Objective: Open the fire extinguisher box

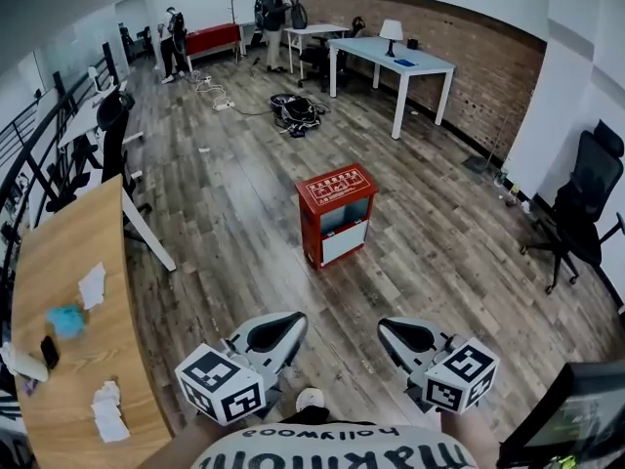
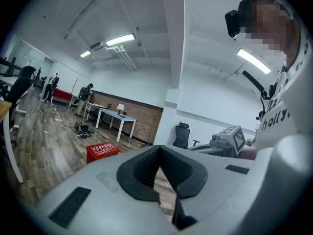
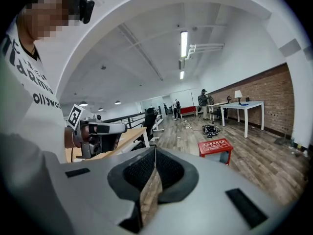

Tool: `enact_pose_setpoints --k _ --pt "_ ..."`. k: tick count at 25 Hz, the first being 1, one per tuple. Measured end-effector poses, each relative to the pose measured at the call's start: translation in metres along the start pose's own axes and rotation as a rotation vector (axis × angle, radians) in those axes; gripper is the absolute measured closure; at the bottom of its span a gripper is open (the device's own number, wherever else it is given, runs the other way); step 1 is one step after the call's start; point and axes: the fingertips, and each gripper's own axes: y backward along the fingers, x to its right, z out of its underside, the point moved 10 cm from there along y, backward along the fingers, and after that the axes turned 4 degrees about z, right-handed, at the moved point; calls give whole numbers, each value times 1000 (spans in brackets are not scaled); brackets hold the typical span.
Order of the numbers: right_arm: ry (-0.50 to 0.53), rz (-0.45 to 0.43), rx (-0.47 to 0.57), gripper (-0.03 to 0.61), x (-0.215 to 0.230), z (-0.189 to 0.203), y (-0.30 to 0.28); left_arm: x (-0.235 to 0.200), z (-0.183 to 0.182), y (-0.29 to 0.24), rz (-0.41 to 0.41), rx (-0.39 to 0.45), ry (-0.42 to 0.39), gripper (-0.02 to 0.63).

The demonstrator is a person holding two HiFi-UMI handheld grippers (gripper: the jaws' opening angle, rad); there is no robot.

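Wood desk [image 1: 73, 262] at left carries paper scraps [image 1: 92, 286], a blue wad [image 1: 65, 320] and a dark phone [image 1: 49, 352]. White table [image 1: 410, 64] with a lamp [image 1: 392, 33] stands along the brick wall [image 1: 488, 66]; black bag [image 1: 296, 111] on the floor near it, black office chair [image 1: 586, 208] at right. Two people [image 1: 274, 18] stand at the far end, red sofa [image 1: 213, 39] between them.

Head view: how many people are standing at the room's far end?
2: one person at far left, a second person beside the small white table. Others may be hidden.
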Motion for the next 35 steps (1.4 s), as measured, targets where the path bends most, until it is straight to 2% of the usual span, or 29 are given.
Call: enact_pose_setpoints --k 7,22,35 --pt "-4 16 3 568 16 -23 -45 -48 -22 -14 18 -14 2 609" --pt "-18 33 2 568 47 -37 -114 -124 -35 -45 58 -22 2 609" --pt "-23 25 -25 568 70 -43 -143 -153 -40 -66 54 -23 23 609"
